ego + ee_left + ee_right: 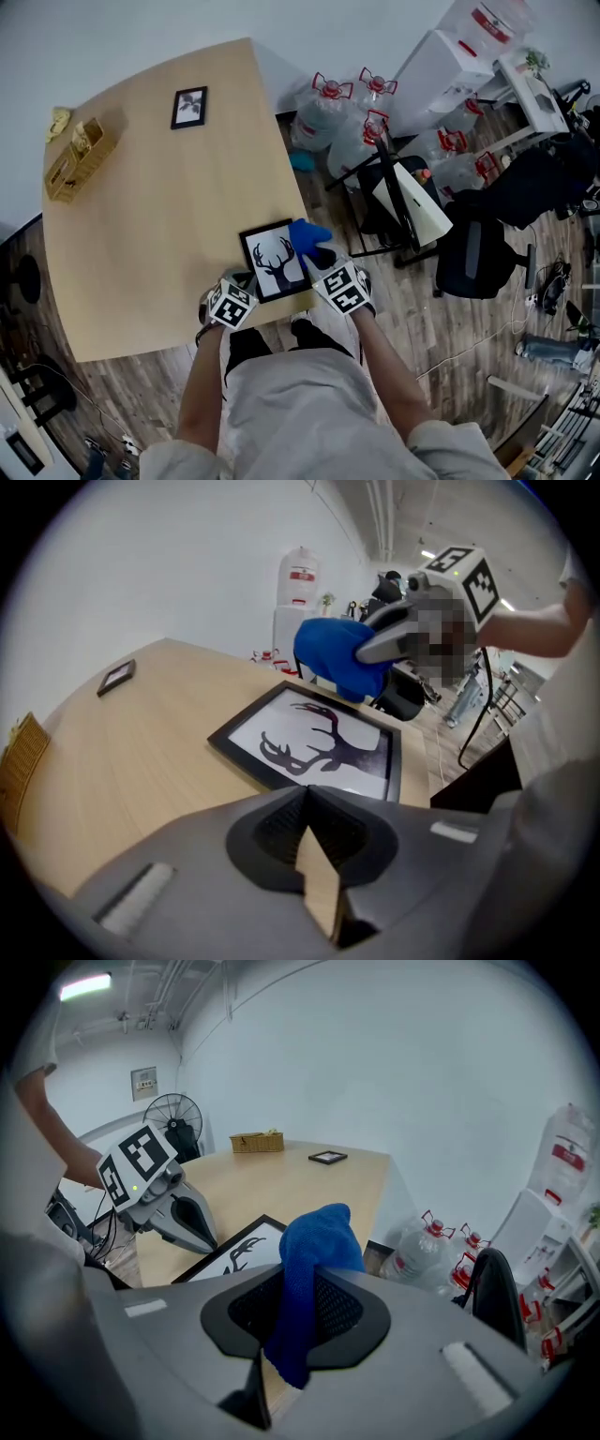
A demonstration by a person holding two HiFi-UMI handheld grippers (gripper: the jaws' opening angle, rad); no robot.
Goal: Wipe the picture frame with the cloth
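The picture frame lies flat, print side up, at the near right corner of the table; this presents its full face to a wiping stroke. The cloth is bunched over the frame's far right corner; contact with the surface cannot be confirmed. The right gripper is clenched on the cloth, which protrudes beyond the tips as a wiping pad. The left gripper sits just beside the frame's near left corner, jaws pressed together, grasping nothing; probable purpose: steadying the frame.

Office, swivel chair, water jugs
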